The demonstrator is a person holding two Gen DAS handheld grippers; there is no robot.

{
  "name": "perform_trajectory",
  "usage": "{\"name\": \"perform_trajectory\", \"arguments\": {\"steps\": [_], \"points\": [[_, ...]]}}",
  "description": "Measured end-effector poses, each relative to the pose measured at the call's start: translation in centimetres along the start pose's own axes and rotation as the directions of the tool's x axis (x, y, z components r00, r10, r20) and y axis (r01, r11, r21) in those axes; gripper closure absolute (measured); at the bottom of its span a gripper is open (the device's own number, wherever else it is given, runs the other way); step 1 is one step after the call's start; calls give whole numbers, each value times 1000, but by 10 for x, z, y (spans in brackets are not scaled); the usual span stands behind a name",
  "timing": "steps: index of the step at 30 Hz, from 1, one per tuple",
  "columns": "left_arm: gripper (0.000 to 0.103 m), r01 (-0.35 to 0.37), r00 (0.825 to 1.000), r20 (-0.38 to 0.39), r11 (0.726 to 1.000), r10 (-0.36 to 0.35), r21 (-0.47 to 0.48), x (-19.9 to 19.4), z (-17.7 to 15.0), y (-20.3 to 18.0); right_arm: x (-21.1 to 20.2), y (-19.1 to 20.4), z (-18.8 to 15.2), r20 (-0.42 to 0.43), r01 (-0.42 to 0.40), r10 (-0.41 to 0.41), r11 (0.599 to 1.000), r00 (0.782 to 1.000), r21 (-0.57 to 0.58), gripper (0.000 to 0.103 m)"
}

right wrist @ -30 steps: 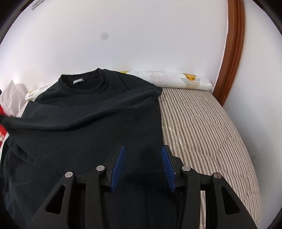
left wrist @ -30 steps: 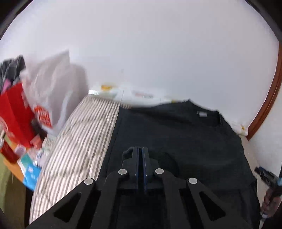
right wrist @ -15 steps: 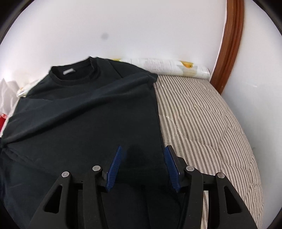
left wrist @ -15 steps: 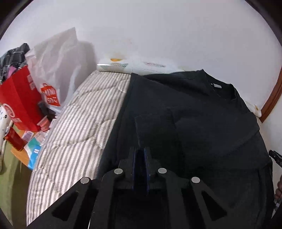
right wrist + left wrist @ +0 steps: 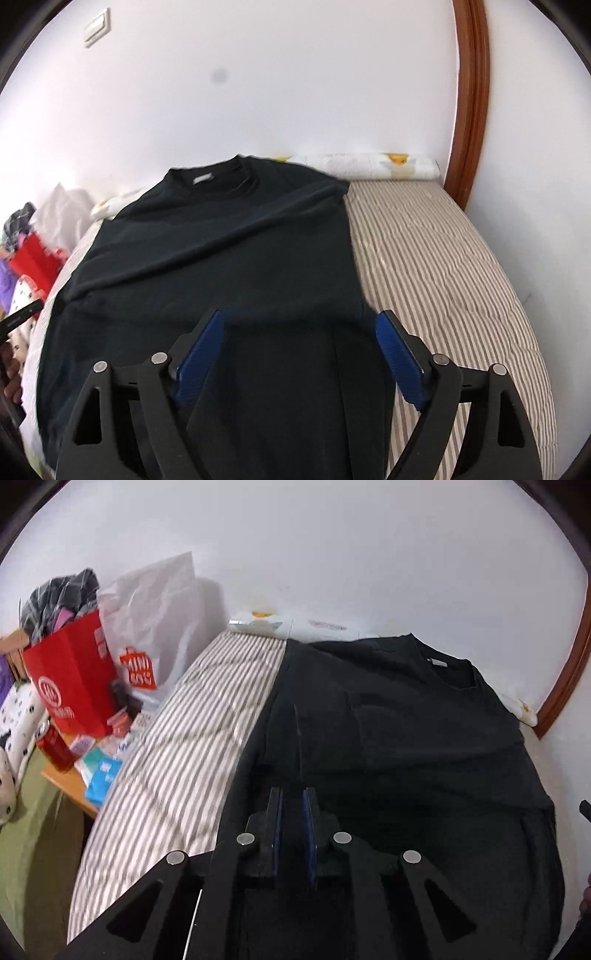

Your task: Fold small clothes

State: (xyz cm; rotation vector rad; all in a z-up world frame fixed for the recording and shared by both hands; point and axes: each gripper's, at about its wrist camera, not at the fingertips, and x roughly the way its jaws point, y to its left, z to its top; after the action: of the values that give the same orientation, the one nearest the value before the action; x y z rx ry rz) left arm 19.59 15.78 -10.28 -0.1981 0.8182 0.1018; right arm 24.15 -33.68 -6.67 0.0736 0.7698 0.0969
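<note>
A black long-sleeved shirt lies flat on the striped mattress, collar and white label toward the wall. In the right wrist view one sleeve lies folded slantwise across the shirt. My left gripper hovers over the shirt's left side, its blue pads nearly together with only a thin slit. A narrow crease of cloth runs up from its tips; whether cloth sits in the slit I cannot tell. My right gripper hangs over the shirt's right lower part. Its jaws are opening wide and no cloth is pinched between them.
A red paper bag and a white plastic bag stand left of the bed, with small boxes on a low table. A white rolled cover lies along the wall. A brown wooden frame rises at the right. Bare striped mattress flanks the shirt.
The right jaws have spread from half apart to wide, and that gripper has drawn back from the shirt. The left gripper has shifted over the shirt and its pads have parted to a slit.
</note>
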Motion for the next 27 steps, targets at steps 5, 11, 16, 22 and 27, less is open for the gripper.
{"name": "perform_trajectory", "arguments": {"steps": [5, 11, 16, 22, 27], "points": [[78, -13, 1000, -5, 999, 13, 39, -20, -24, 5, -33, -13, -24, 74, 103, -103, 995, 992, -5, 15], [47, 12, 1000, 2, 999, -12, 39, -38, -58, 16, -49, -34, -65, 111, 219, -219, 976, 969, 12, 14], [47, 19, 999, -42, 1000, -19, 22, -41, -86, 30, -40, -45, -98, -10, 211, -211, 977, 977, -15, 14], [48, 26, 997, -75, 999, -23, 48, -46, -117, 35, -39, -49, -131, -56, 144, -145, 989, 988, -7, 23], [55, 26, 996, -89, 996, -19, 83, -49, -135, 33, -33, -57, -146, -91, 114, -109, 992, 990, 46, 29]]}}
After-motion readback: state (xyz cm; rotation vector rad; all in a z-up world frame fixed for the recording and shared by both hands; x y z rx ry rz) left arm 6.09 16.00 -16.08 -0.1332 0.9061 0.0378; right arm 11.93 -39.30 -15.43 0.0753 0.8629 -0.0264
